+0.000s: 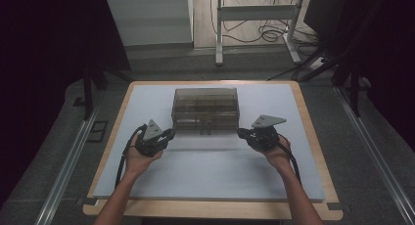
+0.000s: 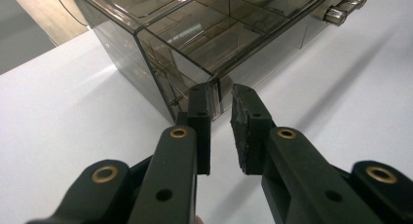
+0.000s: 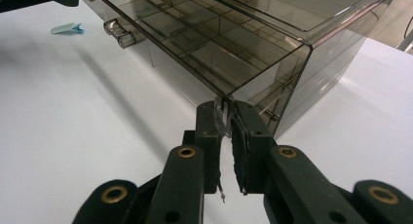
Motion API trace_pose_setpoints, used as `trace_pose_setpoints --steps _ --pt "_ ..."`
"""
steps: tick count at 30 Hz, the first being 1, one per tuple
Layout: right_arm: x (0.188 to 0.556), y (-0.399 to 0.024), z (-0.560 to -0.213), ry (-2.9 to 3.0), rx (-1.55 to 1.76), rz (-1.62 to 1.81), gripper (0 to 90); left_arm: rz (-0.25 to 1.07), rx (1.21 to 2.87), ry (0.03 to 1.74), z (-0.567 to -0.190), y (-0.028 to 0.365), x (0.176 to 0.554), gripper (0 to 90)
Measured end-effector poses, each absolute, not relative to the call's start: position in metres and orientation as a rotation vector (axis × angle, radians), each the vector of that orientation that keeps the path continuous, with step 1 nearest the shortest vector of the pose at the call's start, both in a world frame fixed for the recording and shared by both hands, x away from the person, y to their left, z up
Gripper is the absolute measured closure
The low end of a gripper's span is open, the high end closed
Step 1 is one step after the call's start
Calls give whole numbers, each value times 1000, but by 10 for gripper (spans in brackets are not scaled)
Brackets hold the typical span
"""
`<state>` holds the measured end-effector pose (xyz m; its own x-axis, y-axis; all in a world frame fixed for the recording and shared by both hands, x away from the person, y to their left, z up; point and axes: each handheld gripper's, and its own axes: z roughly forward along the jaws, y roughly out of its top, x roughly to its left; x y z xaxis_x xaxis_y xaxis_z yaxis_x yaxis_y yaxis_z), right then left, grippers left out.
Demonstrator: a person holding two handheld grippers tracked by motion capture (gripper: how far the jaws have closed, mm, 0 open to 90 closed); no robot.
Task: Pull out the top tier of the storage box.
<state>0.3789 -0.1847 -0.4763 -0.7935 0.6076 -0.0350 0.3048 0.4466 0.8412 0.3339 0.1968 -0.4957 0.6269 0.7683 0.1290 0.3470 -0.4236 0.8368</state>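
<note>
Only right gripper view catches a blue scrap [image 3: 67, 28] beyond the box [image 3: 253, 44].

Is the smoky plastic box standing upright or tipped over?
Upright: the box sits flat on the white table, top facing up, drawer handles at the front.

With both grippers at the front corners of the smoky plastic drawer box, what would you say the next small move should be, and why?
Probably a gentle, even pull of both hands toward the person. The left gripper and right gripper each seem clamped on a front corner edge of the drawer box, level with each other in the high view. Pulling one side alone would likely twist the box on the white mat.
</note>
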Motion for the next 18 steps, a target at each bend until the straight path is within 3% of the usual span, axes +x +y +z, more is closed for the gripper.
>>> trace_pose_setpoints --steps 18 --pt "369 -186 -479 2367 762 1288 804 624 2001 872 -498 198 326 798"
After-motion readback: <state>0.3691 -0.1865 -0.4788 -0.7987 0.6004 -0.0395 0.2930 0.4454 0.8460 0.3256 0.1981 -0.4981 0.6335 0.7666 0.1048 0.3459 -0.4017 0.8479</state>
